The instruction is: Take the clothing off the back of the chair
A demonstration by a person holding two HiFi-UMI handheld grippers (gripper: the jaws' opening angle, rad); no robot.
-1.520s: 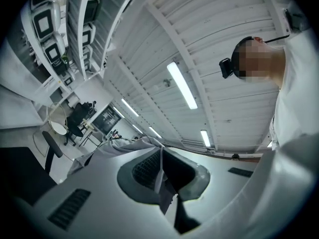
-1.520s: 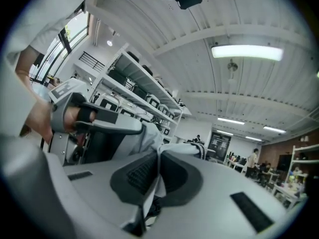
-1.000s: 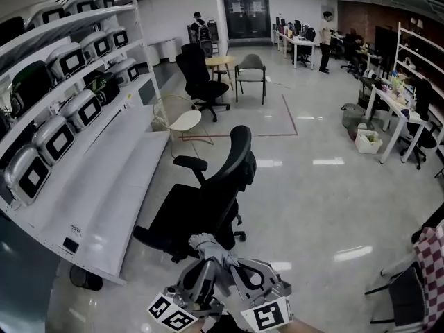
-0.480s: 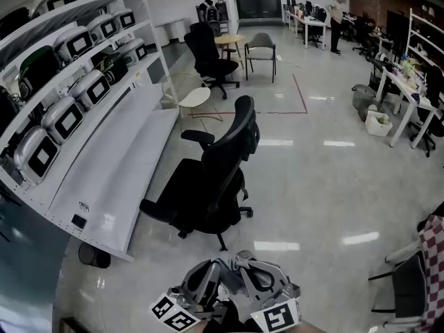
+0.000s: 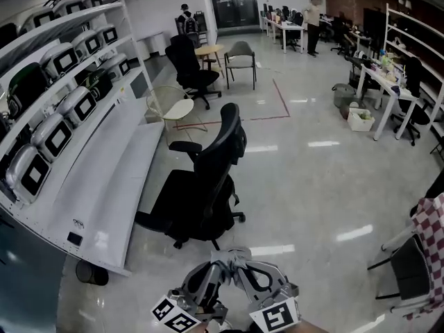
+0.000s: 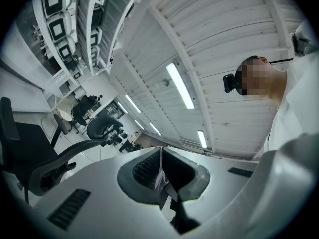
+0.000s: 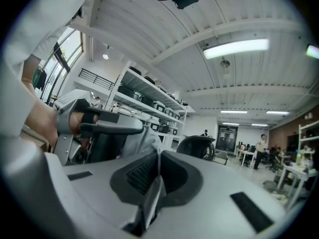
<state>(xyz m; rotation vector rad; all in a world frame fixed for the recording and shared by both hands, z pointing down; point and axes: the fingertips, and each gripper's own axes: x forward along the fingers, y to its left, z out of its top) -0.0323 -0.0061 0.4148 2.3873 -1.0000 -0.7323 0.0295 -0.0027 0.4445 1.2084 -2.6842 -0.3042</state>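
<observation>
The grey clothing sits bunched at the tips of the 2 grippers, its length running side to side between them. The left gripper and right gripper each pinch a thin fold, jaws nearly together. The black chair stands ahead of them, well apart.

A glossy, reflective floor is shown beneath a matt black chair; the clothing is seen as soft grey cloth.
</observation>
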